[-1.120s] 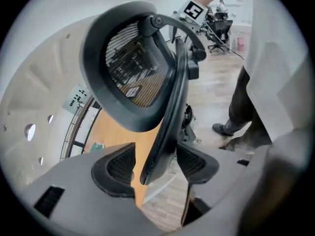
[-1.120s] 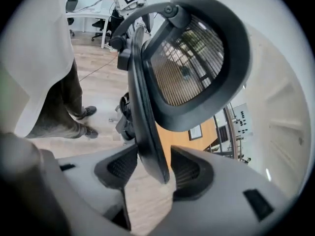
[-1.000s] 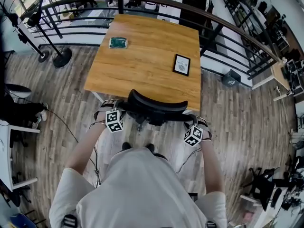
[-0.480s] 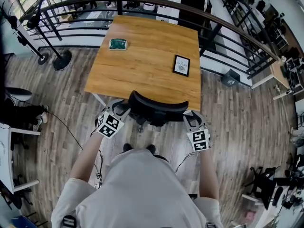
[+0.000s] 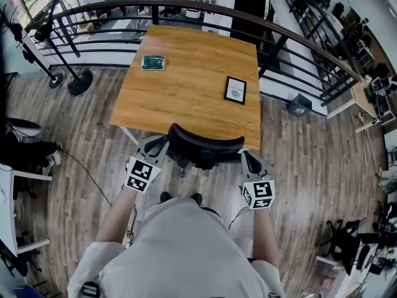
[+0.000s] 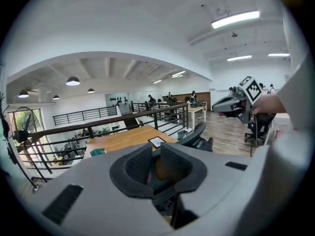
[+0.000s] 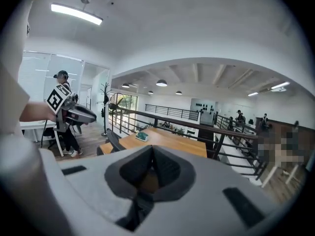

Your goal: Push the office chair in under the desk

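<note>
Plank floor (image 5: 310,160) ringed the desk (image 5: 186,85); the office chair (image 5: 208,149), at its 6 o'clock edge, should roll easily if pushed by its stiff backrest (image 5: 186,138). The left gripper (image 5: 151,146), just closing, stood narrow and empty; the right gripper (image 5: 250,162) was fully closed.

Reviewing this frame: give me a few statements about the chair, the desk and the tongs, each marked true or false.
1. The black office chair stands at the near edge of the light wooden desk. True.
2. The small green object lies on the desk's right half. False: it lies far left; the black-framed card is the one on the right.
3. Both tongs grip the chair's backrest. False: nothing is between the jaws of the left tongs, which have just been closing to a narrow gap, nor between those of the shut right tongs.
4. A dark curved railing runs behind the desk. True.
</note>
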Demonstrator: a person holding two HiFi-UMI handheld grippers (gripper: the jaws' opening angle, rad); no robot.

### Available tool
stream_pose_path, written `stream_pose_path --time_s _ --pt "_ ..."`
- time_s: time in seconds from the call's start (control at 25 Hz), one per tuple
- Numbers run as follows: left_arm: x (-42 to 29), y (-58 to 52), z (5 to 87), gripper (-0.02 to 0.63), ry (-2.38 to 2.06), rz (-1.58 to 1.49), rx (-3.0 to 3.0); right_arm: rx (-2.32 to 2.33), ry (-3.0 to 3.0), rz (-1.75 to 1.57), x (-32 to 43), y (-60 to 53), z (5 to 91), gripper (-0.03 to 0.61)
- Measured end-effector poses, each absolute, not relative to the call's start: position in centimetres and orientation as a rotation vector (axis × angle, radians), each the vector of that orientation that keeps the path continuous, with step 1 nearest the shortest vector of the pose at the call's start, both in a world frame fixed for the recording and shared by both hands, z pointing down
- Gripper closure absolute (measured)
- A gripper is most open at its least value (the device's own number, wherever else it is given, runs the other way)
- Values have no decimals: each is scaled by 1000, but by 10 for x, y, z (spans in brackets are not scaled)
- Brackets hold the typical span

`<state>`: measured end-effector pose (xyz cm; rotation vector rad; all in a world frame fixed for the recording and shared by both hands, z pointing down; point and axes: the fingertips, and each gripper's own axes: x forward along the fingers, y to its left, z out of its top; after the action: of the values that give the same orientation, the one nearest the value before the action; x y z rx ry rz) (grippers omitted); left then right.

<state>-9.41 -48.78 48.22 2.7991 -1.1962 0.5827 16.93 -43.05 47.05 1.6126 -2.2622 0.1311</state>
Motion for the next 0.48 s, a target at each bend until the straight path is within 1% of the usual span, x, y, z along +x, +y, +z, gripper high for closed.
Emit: stream_pose_path --time_s 0.12,0.24,0.48 --pt "-92 -485 476 595 -1199 504 2778 1625 -2283 144 166 -427 465 575" --pt "-88 -484 475 617 -1197 493 2769 1631 -2303 137 165 -426 458 575" --pt "-88 -485 473 620 -1192 435 2753 1648 -2313 116 161 -430 453 577"
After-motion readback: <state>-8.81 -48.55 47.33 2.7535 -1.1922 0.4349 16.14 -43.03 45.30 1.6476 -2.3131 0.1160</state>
